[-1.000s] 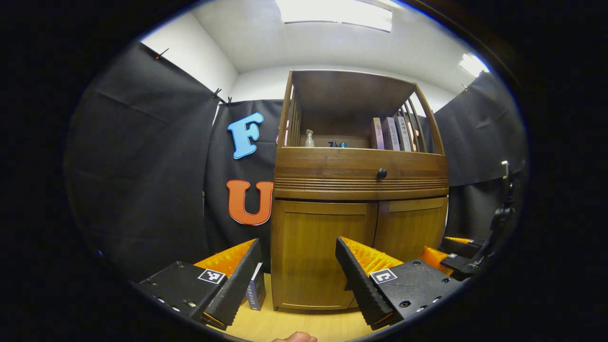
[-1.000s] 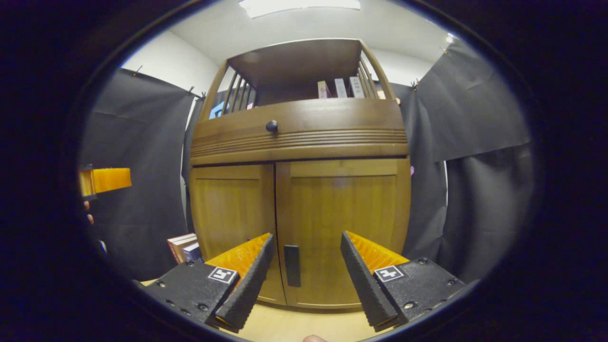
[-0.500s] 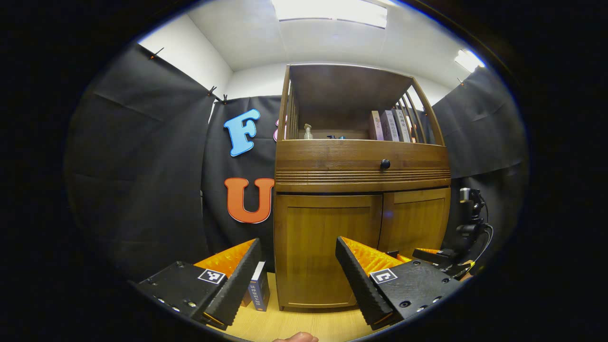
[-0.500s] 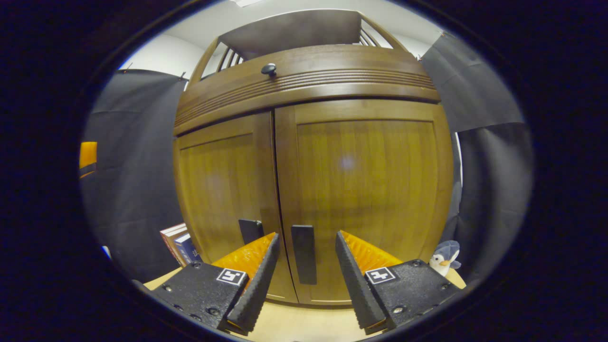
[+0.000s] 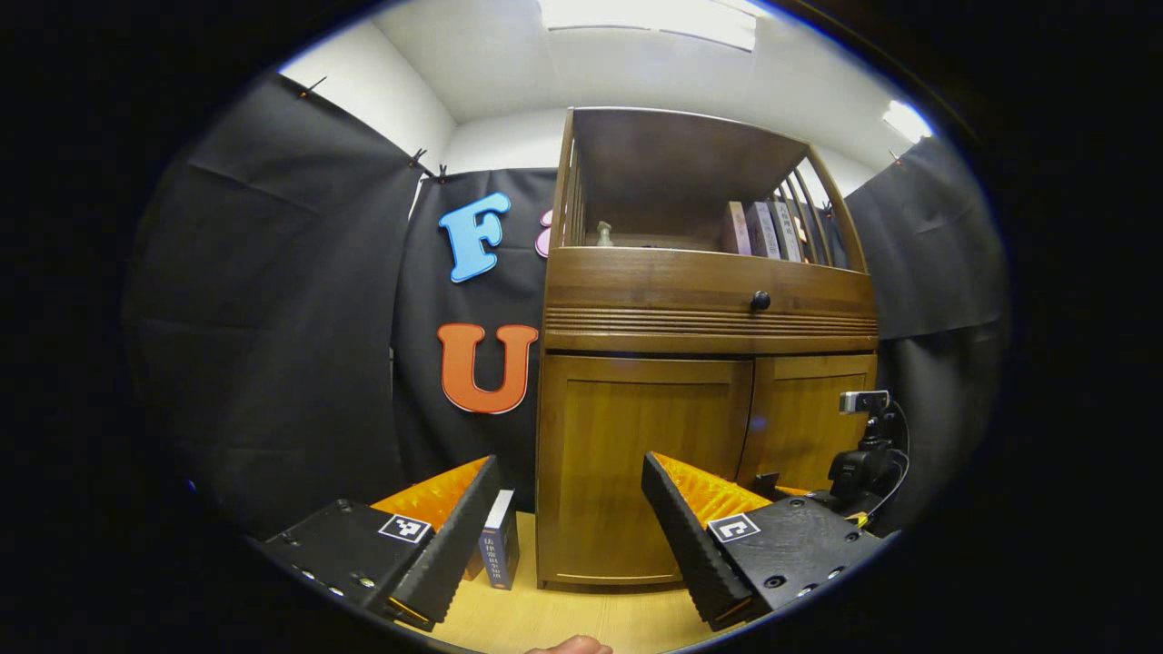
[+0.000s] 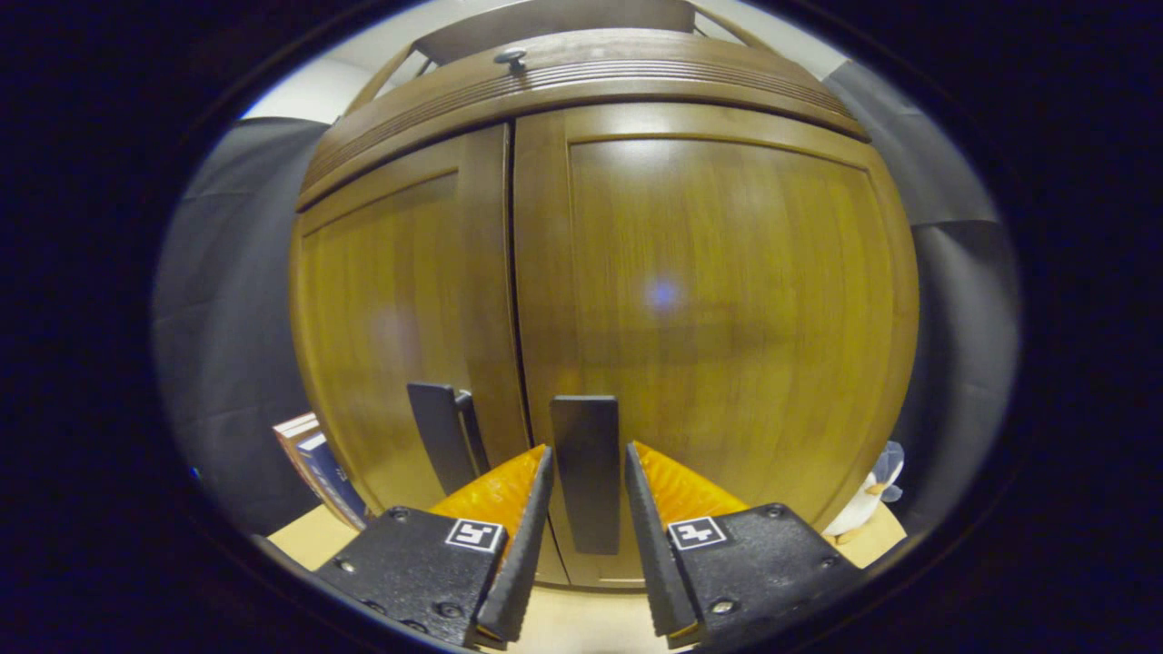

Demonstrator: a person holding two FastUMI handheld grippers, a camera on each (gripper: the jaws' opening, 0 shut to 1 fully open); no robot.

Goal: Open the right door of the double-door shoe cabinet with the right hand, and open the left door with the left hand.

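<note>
Wooden shoe cabinet (image 5: pixel 700 363) ahead, both doors closed. Right gripper (image 6: pixel 586 509) up close, fingers straddling right door's dark handle (image 6: pixel 587 472), narrow gaps either side, not clamped. Left gripper (image 5: pixel 568 522) back from left door (image 5: pixel 641 477), fingers wide apart, holding nothing.

Right gripper (image 6: pixel 586 536) is pushed in close and level, its two black fingers (image 6: pixel 522 554) with the orange ribbed backs narrowed to a slim gap, one on each side of the right door's dark handle (image 6: pixel 586 472). Can't really tell whether the pads actually press on it or sit just off it.

Left gripper (image 5: pixel 572 531) hangs back, well short of the cabinet, fingers (image 5: pixel 450 545) spread wide with nothing between them. In the left gripper view the right gripper (image 5: pixel 818 495) pokes in low on the far right. A fingertip (image 5: pixel 568 646) of the holding hand peeks in at the bottom edge.
</note>
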